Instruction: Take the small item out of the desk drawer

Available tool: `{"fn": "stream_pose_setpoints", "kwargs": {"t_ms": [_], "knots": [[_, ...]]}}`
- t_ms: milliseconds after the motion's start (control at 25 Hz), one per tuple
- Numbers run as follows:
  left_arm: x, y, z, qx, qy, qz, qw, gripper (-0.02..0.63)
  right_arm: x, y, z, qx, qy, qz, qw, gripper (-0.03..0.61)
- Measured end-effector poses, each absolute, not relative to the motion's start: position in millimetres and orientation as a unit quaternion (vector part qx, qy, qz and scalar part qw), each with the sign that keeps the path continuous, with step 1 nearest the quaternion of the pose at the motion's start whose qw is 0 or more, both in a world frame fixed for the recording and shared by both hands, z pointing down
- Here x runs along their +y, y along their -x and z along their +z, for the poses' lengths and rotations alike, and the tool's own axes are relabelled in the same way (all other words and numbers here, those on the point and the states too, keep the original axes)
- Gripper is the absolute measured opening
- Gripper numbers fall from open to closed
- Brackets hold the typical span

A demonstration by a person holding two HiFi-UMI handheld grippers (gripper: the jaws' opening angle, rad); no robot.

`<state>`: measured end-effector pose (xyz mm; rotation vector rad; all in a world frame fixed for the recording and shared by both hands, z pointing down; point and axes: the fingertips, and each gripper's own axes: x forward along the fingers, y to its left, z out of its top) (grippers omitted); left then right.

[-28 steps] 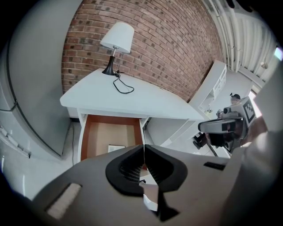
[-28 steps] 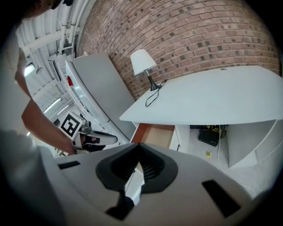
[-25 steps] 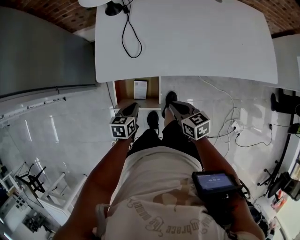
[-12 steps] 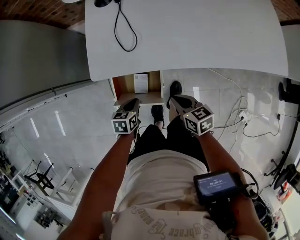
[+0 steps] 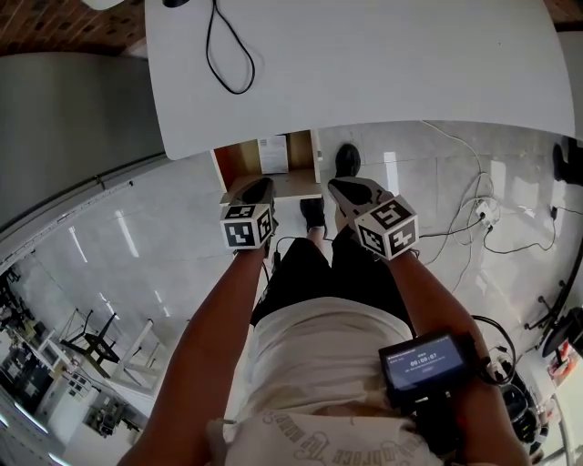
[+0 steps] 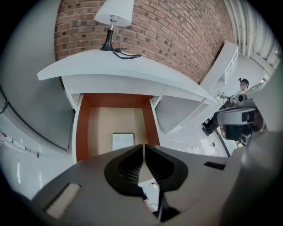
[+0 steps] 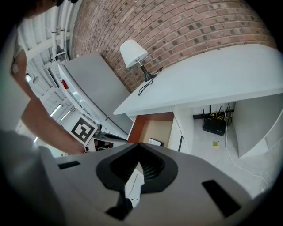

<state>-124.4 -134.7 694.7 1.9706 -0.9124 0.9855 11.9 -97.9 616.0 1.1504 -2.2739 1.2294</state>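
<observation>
The desk drawer (image 5: 239, 162) stands pulled out under the white desk top (image 5: 364, 64), showing its wooden inside. A small flat white item (image 5: 272, 155) lies on the drawer floor (image 6: 99, 128); it is the white item (image 6: 123, 141) just beyond my left jaws. My left gripper (image 5: 258, 189) hovers at the drawer's front edge, shut and holding nothing. My right gripper (image 5: 339, 188) hangs beside it to the right, over the person's shoes, also shut and bare. The right gripper view catches the drawer (image 7: 155, 125), the item (image 7: 154, 142) and the left gripper's marker cube (image 7: 83, 129).
A lamp (image 6: 116, 13) and its black cable (image 5: 223, 55) sit at the desk's far left. A grey cabinet (image 5: 55, 118) flanks the drawer on the left. Under the desk are a router (image 7: 215, 126), floor cables and a power strip (image 5: 487, 211).
Both grippers have edged forward toward the open drawer, and the head view has shifted so the desk sits further left. The jaws stay shut.
</observation>
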Motion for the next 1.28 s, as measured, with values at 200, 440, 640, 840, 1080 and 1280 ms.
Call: {"fn": "stream_pose_setpoints", "kwargs": {"t_ms": [200, 440, 640, 840, 1080, 1280], "knots": [[-142.7, 125.1, 707.1, -0.367, -0.758, 0.398, 0.365, 0.094, -98.1, -15.3, 627.1, -0.79, -0.4, 0.439, 0.151, 0.006], [-154.8, 120.7, 721.5, -0.381, -0.748, 0.393, 0.375, 0.228, -98.8, -20.1, 638.2, -0.789, -0.397, 0.445, 0.149, 0.006], [-163.3, 116.0, 731.7, -0.384, -0.742, 0.393, 0.385, 0.324, -100.8, -23.5, 642.3, -0.788, -0.394, 0.449, 0.15, 0.006], [-171.7, 112.5, 746.0, -0.382, -0.738, 0.406, 0.38, 0.357, -99.9, -23.9, 651.3, -0.79, -0.386, 0.451, 0.15, 0.006], [-178.8, 106.1, 765.1, -0.388, -0.732, 0.415, 0.376, 0.377, -99.3, -30.5, 665.6, -0.794, -0.379, 0.449, 0.154, 0.006], [-181.5, 87.1, 795.2, -0.4, -0.725, 0.435, 0.354, 0.393, -95.4, -51.8, 688.3, -0.798, -0.371, 0.447, 0.16, 0.006]]}}
